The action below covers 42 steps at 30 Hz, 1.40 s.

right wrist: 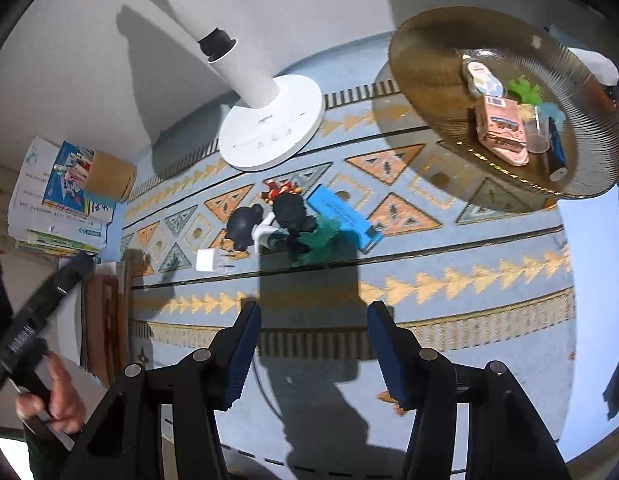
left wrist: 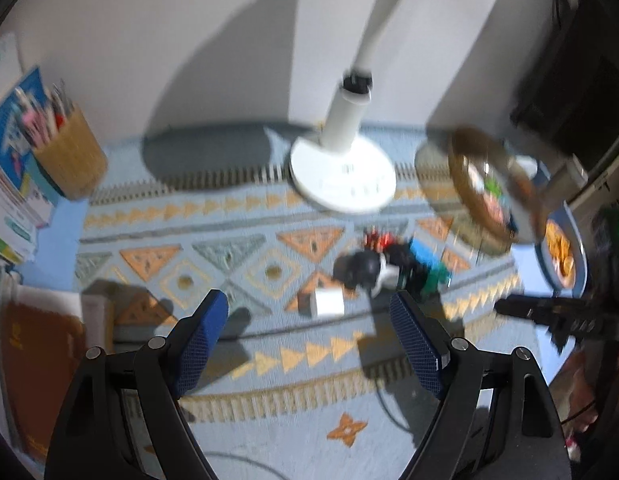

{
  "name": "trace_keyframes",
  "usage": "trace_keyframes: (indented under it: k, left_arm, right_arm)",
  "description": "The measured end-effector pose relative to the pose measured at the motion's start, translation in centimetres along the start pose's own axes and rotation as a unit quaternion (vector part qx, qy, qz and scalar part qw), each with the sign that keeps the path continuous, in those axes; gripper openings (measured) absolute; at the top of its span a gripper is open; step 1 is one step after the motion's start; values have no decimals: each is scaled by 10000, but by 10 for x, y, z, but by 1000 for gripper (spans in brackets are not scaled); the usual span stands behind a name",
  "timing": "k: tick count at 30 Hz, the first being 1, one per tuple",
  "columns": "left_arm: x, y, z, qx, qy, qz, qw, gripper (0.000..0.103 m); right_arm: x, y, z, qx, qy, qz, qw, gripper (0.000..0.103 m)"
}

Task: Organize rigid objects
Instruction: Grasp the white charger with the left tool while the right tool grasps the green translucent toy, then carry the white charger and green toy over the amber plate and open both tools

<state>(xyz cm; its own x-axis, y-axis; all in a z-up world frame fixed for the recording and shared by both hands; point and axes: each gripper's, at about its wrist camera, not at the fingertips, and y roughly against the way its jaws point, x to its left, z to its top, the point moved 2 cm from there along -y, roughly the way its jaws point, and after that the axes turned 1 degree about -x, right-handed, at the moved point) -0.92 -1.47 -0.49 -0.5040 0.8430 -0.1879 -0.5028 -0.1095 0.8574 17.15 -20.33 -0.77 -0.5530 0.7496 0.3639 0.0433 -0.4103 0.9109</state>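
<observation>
We hold both tongs, left (left wrist: 309,320) and right (right wrist: 314,334), released above small stiff light toys (right wrist: 293,220); grip the charger (right wrist: 206,260) by its flat sides.

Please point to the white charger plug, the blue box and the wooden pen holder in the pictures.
white charger plug (right wrist: 207,260), right wrist view, on its white body.
blue box (right wrist: 343,216), right wrist view, on its top face.
wooden pen holder (right wrist: 109,180), right wrist view, on its side wall.

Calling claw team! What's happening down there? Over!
Left gripper open, empty. Right gripper open, empty. Toy pile and white plug loose on the mat; glass plate partly filled. Lamp base stands behind the pile.
</observation>
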Motion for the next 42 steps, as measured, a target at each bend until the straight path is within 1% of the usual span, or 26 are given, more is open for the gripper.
trace_keyframes:
  k: [5,7,12,15,20,21,22,23,24,25,26,27,29,30,32,33,35,36,39,42]
  left_arm:
    - [-1,-38,-23,542,-101,-225,9982,82]
    - [-1,-49,-26,658,-102,-286,9974,82]
    - [3,-74,-25,843,-4,-529,9950,81]
    - [3,-89,-23,977,39,-717,9926,80]
    - [1,-107,-15,1038,81,-921,9903,78]
    - [-1,-111,-15,1085,62,-924,9898,78]
    - [-2,-113,-15,1113,43,-918,9895,78]
    - [-3,-115,-15,1142,21,-916,9892,78]
    - [-4,-117,-16,1181,9,-922,9887,78]
    - [-5,-120,-15,1212,14,-955,9880,77]
    - [-6,-121,-15,1217,23,-1004,9875,69]
    - [-8,-121,-15,1224,33,-1040,9870,66]
    - [-10,-123,-13,1212,9,-1002,9876,65]
    - [-11,-123,-12,1165,-7,-982,9883,63]
    - [-11,-125,-10,1112,-61,-948,9892,32]
    - [-11,-126,-9,1080,-83,-973,9893,32]
    - [-9,-122,-7,936,0,-1069,9899,32]
    - [-9,-121,-8,929,47,-1093,9896,32]
    - [-7,-116,-14,958,35,-1085,9895,32]
    - [-7,-104,-19,892,-47,-1106,9898,32]
  right_arm:
    - [6,-17,-2,204,80,-105,9997,54]
    - [8,-20,1,219,70,-105,9997,54]
    - [8,-36,19,238,146,-210,9994,54]
    - [7,-45,30,240,151,-107,9995,54]
    - [7,-68,40,369,299,-105,9988,54]
    - [7,-74,40,428,327,-160,9984,53]
    - [6,-76,41,436,358,-201,9982,48]
    - [5,-79,42,440,396,-250,9979,46]
    - [5,-81,43,464,439,-276,9976,45]
    - [6,-83,45,479,457,-239,9975,41]
    - [7,-84,46,473,480,-205,9975,40]
    - [7,-85,47,452,512,-205,9975,40]
    - [8,-90,49,426,599,-221,9970,39]
    - [7,-93,49,406,604,-130,9973,38]
    - [6,-92,48,359,557,50,9978,32]
    - [6,-91,47,349,546,112,9978,25]
    - [6,-85,45,255,479,276,9981,25]
    - [6,-79,43,146,442,372,9982,25]
    - [9,-66,38,32,517,417,9978,25]
    - [7,-53,28,14,473,438,9979,25]
